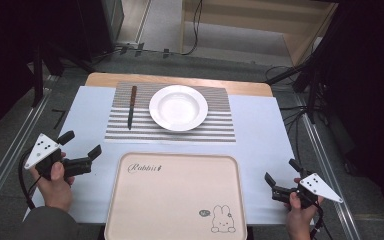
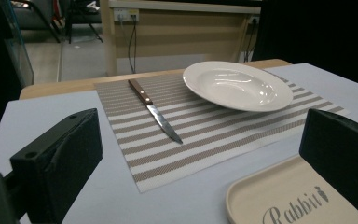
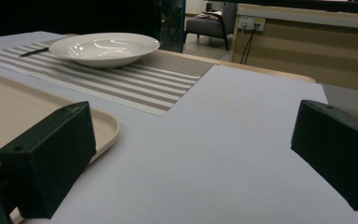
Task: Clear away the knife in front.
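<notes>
The knife (image 1: pixel 131 106) lies flat on the striped placemat (image 1: pixel 215 131), just to the left of the white plate (image 1: pixel 178 107) and apart from its rim, with the wooden handle at the far end and the blade tip pointing back toward the person. In the left gripper view the knife (image 2: pixel 154 110) runs diagonally across the stripes, with the plate (image 2: pixel 237 85) to its right. Nearer than the plate, beyond the placemat's front edge, sits the beige tray (image 1: pixel 174 200) printed with a rabbit, and nothing lies in it.

The left gripper (image 1: pixel 82 147) hovers well short of the plate, off the tray's left corner, its jaws spread wide and holding nothing. The right gripper (image 1: pixel 281 176) hangs off the tray's right side, on the near right of the plate, likewise wide open and empty.

Judging from how things lie, the step in hand is a reach for the place setting, and the left gripper looks best placed for the knife. To do it well, it probably pays to come down on the handle end rather than the thin blade, with the jaws turned so they straddle the handle across its width, low enough to catch it off the mat. The approach should stay on the side away from the plate, so a jaw does not nudge the rim.
</notes>
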`<action>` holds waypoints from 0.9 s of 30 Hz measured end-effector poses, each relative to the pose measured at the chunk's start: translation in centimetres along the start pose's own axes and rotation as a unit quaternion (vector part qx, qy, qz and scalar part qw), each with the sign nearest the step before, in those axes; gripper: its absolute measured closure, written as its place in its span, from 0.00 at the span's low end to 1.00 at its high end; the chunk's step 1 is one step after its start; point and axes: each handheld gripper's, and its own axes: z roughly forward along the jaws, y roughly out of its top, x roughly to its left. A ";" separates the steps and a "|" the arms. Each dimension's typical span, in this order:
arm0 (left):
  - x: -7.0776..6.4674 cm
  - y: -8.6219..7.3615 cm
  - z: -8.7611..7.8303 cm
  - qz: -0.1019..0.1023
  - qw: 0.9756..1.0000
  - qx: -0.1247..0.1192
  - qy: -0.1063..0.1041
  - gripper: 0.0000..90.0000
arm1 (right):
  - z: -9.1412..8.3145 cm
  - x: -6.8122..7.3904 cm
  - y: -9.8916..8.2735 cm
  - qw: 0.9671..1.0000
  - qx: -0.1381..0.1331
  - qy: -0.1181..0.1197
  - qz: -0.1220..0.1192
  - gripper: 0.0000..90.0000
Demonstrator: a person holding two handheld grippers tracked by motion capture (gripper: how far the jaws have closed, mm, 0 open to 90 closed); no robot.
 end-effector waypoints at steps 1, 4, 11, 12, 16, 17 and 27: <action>0.0 0.2 0.2 0.002 1.000 0.002 0.000 0.00 | 0.0 0.0 0.0 1.000 0.000 -0.001 -0.001 0.00; -0.1 0.7 0.7 0.005 1.000 0.006 0.000 0.00 | 0.0 0.0 0.0 1.000 -0.001 0.000 -0.001 0.00; 0.2 1.8 1.6 -0.001 1.000 0.007 -0.008 0.00 | 0.0 0.0 0.0 1.000 0.000 0.001 0.000 0.00; 0.3 2.1 1.9 -0.001 1.000 0.007 -0.007 0.00 | 0.0 0.0 0.0 1.000 0.000 0.000 0.000 0.00; 0.9 2.8 2.8 -0.008 1.000 0.014 -0.008 0.00 | 0.0 0.0 0.0 1.000 0.000 0.001 0.000 0.00; 1.0 2.9 2.9 -0.009 1.000 0.015 -0.007 0.00 | 0.0 0.0 0.0 1.000 -0.001 0.000 0.000 0.00; 2.4 3.9 4.4 -0.019 0.999 0.026 -0.003 0.00 | 0.0 0.0 0.0 1.000 -0.001 0.000 0.001 0.00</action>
